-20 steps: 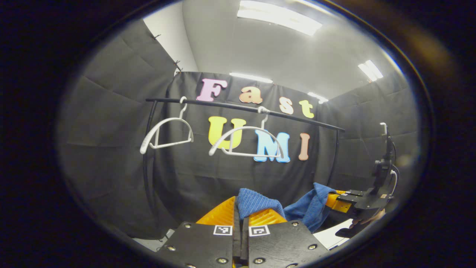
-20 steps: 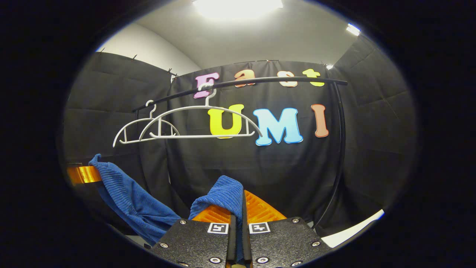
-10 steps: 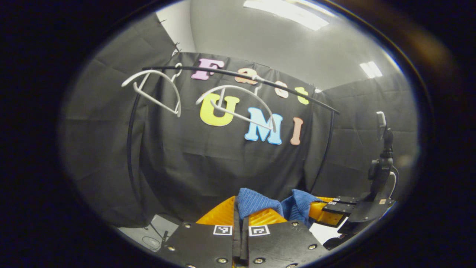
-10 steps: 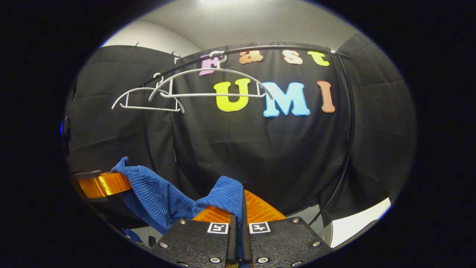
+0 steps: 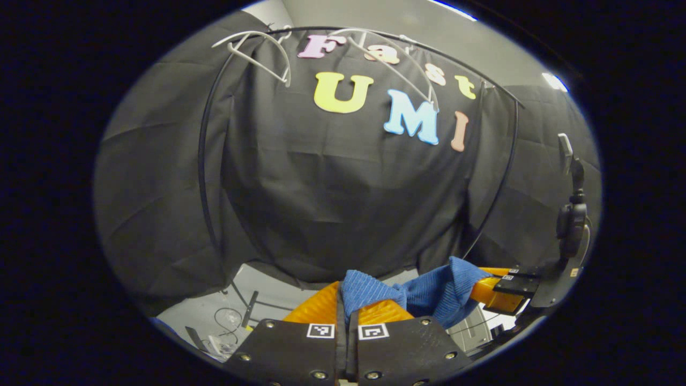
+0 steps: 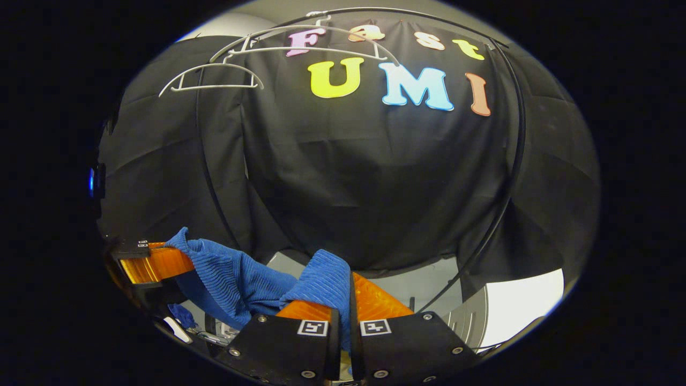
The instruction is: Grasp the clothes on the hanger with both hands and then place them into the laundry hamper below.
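behind, bare hangers (image 6: 214, 80) hang from the rail (image 5: 461, 61); left gripper (image 5: 347, 300) and right gripper (image 6: 343, 292) both pinch the blue garment (image 6: 236, 276), next lowering into the unseen hamper.

Two hangers (image 6: 211, 80) (image 6: 305, 40) hang side by side on the rail (image 6: 375, 10) before the booth wall; below, the cloth (image 6: 252, 276) spans between the left gripper (image 5: 347, 308) and right gripper (image 6: 351, 300)

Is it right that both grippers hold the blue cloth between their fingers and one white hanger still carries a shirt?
Not quite. Both white hangers on the rail are bare, as the right gripper view shows. The rest stands: the left gripper and right gripper each pinch the blue cloth.
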`<state>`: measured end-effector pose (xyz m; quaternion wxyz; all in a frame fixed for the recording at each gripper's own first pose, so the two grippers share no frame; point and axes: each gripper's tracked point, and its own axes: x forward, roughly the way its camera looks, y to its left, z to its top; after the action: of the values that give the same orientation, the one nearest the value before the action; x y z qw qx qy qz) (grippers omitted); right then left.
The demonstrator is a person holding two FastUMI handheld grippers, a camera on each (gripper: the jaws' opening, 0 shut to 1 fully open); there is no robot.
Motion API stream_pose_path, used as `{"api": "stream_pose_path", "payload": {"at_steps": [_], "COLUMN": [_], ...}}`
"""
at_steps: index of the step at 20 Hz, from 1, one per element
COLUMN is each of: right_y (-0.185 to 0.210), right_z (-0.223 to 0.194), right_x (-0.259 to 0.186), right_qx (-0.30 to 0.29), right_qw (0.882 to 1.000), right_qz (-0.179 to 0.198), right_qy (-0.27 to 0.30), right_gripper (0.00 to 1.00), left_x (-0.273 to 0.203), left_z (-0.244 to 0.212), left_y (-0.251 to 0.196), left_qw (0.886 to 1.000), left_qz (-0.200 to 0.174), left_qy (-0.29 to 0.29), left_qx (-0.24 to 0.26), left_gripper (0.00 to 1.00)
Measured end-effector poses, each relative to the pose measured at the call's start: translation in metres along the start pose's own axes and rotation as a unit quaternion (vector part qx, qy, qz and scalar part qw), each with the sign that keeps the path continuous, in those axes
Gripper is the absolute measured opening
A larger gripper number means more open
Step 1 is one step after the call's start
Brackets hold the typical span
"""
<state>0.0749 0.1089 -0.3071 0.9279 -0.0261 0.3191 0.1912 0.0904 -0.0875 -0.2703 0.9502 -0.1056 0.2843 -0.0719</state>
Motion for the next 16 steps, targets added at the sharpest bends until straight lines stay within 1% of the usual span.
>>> {"api": "stream_pose_path", "payload": {"at_steps": [4, 5, 6, 7, 8, 9, 11, 12, 13, 14, 15, 16], "right_y": [-0.005, -0.006, -0.009, -0.011, -0.013, -0.015, -0.016, -0.016, -0.019, -0.022, -0.024, -0.023], "right_z": [-0.033, -0.041, -0.049, -0.055, -0.062, -0.069, -0.076, -0.079, -0.085, -0.085, -0.085, -0.085], "right_x": [0.004, 0.005, 0.004, 0.003, 0.002, 0.002, 0.001, -0.001, -0.001, -0.002, -0.004, -0.006], "right_qx": [-0.017, -0.019, -0.022, -0.026, -0.028, -0.028, -0.032, -0.037, -0.045, -0.049, -0.046, -0.042], "right_qw": [0.999, 0.999, 0.998, 0.998, 0.997, 0.997, 0.996, 0.995, 0.994, 0.994, 0.994, 0.995], "right_qz": [-0.005, -0.005, -0.007, -0.011, -0.014, -0.015, -0.016, -0.019, -0.026, -0.032, -0.035, -0.034], "right_qy": [0.039, 0.047, 0.056, 0.064, 0.070, 0.076, 0.084, 0.086, 0.092, 0.090, 0.089, 0.087], "right_gripper": [0.09, 0.10, 0.12, 0.13, 0.17, 0.17, 0.24, 0.36, 0.43, 0.55, 0.65, 0.80], "left_x": [-0.001, 0.001, 0.002, 0.003, 0.002, -0.001, -0.003, -0.001, -0.005, -0.005, -0.004, -0.004], "left_z": [-0.023, -0.028, -0.033, -0.038, -0.047, -0.053, -0.057, -0.066, -0.070, -0.067, -0.064, -0.061], "left_y": [0.006, 0.008, 0.009, 0.010, 0.010, 0.010, 0.013, 0.011, 0.011, 0.011, 0.011, 0.012], "left_qw": [0.999, 0.998, 0.997, 0.996, 0.994, 0.993, 0.991, 0.991, 0.991, 0.992, 0.993, 0.993], "left_qz": [0.014, 0.017, 0.024, 0.028, 0.032, 0.032, 0.041, 0.042, 0.042, 0.043, 0.047, 0.049], "left_qy": [0.049, 0.061, 0.073, 0.085, 0.097, 0.107, 0.121, 0.121, 0.120, 0.112, 0.106, 0.103], "left_qx": [0.018, 0.023, 0.026, 0.029, 0.032, 0.033, 0.038, 0.036, 0.032, 0.030, 0.031, 0.035], "left_gripper": [0.01, 0.05, 0.01, 0.02, 0.02, 0.03, 0.07, 0.22, 0.37, 0.51, 0.66, 0.81]}}
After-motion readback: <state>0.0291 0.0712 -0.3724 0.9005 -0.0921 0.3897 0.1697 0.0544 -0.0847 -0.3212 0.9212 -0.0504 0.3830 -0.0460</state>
